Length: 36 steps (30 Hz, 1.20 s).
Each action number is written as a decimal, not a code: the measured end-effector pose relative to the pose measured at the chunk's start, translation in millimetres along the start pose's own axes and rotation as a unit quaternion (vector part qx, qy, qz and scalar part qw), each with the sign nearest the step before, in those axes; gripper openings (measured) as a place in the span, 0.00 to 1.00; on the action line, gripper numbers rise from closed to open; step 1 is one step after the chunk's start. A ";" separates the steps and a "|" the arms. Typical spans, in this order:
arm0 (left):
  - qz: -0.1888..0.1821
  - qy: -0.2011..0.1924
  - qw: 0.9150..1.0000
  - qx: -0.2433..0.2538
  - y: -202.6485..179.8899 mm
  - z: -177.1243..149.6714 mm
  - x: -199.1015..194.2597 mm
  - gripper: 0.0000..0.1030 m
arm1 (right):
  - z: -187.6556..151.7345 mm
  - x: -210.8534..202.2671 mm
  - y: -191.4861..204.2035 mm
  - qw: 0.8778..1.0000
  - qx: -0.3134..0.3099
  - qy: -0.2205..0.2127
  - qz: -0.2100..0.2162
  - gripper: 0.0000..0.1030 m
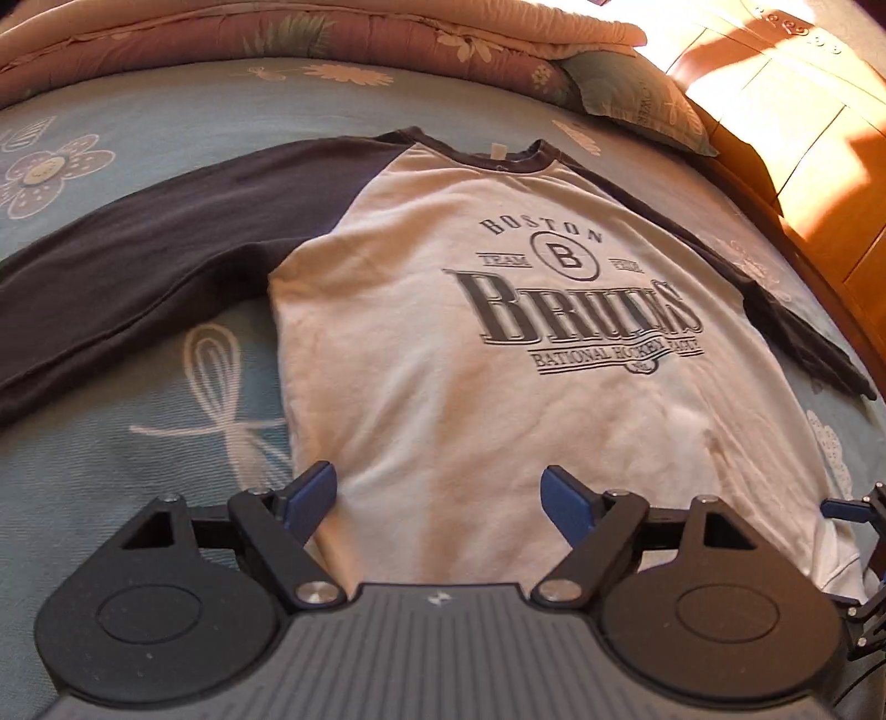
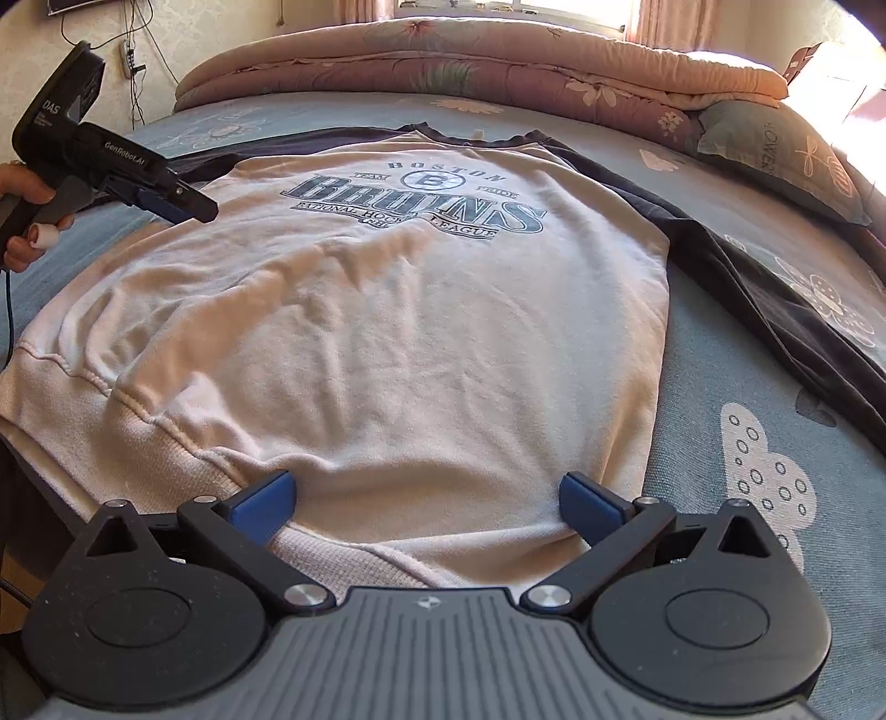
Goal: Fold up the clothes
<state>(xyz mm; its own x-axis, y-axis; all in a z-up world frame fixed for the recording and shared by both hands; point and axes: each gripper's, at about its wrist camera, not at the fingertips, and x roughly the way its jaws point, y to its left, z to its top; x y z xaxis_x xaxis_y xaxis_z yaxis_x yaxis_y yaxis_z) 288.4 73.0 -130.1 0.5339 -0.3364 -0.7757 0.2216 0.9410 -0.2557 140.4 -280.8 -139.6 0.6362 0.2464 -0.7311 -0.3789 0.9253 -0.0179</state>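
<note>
A white sweatshirt (image 1: 498, 387) with dark raglan sleeves and a Boston Bruins print lies flat, front up, on the bed. One dark sleeve (image 1: 138, 266) stretches out to the left and the other sleeve (image 2: 775, 288) runs down the right side. My left gripper (image 1: 440, 495) is open and hovers over the lower left part of the white body. From the right wrist view it shows side-on as the left gripper (image 2: 166, 196), held by a hand (image 2: 22, 188). My right gripper (image 2: 426, 507) stands wide open over the ribbed hem (image 2: 166, 443), its pads not pressing the cloth.
The bed has a blue sheet (image 1: 111, 471) with flower prints. A folded pink quilt (image 1: 277, 39) and a pillow (image 1: 626, 88) lie at the far end. Wooden furniture (image 1: 803, 111) runs along the right side. Cables hang on the wall (image 2: 133, 55).
</note>
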 end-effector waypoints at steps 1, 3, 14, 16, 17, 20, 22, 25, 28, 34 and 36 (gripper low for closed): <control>0.007 0.000 1.000 -0.001 -0.6 -2.0 -7.1 0.79 | -0.4 -0.1 -0.1 1.000 0.001 -0.001 0.000 1.00; 0.013 -0.001 1.000 0.009 -12.6 -4.9 -23.7 0.78 | 0.0 0.4 0.4 1.000 0.002 -0.002 -0.001 1.00; -0.028 0.065 0.989 0.128 -80.5 -98.6 -44.4 0.83 | 0.2 -17.4 8.8 1.000 0.020 -0.002 -0.014 1.00; -0.015 0.072 0.990 0.122 -78.3 -110.2 -54.3 0.85 | -3.9 -25.7 8.8 1.000 0.023 -0.003 -0.011 1.00; -0.009 0.078 0.989 0.128 -79.2 -113.4 -58.5 0.85 | -6.1 -28.7 8.0 1.000 0.026 -0.003 -0.012 1.00; 0.003 0.076 0.987 0.143 -82.8 -113.1 -72.7 0.85 | -9.4 -36.0 5.6 0.999 0.041 -0.008 -0.012 1.00; 0.003 0.053 0.989 0.137 -85.3 -100.7 -80.2 0.85 | -6.3 -38.1 4.8 0.998 0.052 -0.014 -0.010 1.00; 0.002 0.010 0.993 0.116 -92.1 -75.3 -79.1 0.86 | 1.9 -38.2 9.0 0.998 0.055 -0.024 -0.010 1.00; 0.007 -0.011 0.996 0.090 -99.4 -60.6 -59.8 0.86 | 5.1 -31.4 14.1 0.998 0.050 -0.024 -0.010 1.00; 0.021 0.007 1.000 0.014 -101.6 -73.5 -12.8 0.89 | -24.8 -21.9 15.9 0.998 0.064 -0.006 -0.020 1.00; 0.029 -0.004 0.999 0.035 -110.2 -84.2 -17.2 0.95 | -30.0 -25.8 15.4 0.997 0.068 -0.012 -0.019 1.00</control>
<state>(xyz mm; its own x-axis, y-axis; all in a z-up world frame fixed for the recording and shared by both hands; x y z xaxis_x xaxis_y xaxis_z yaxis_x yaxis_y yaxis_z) 186.1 -21.9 -137.1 0.5531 -0.2822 -0.7839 0.2468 0.9542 -0.1693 98.0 -281.6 -141.5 0.6649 0.2161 -0.7150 -0.2602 0.9643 0.0495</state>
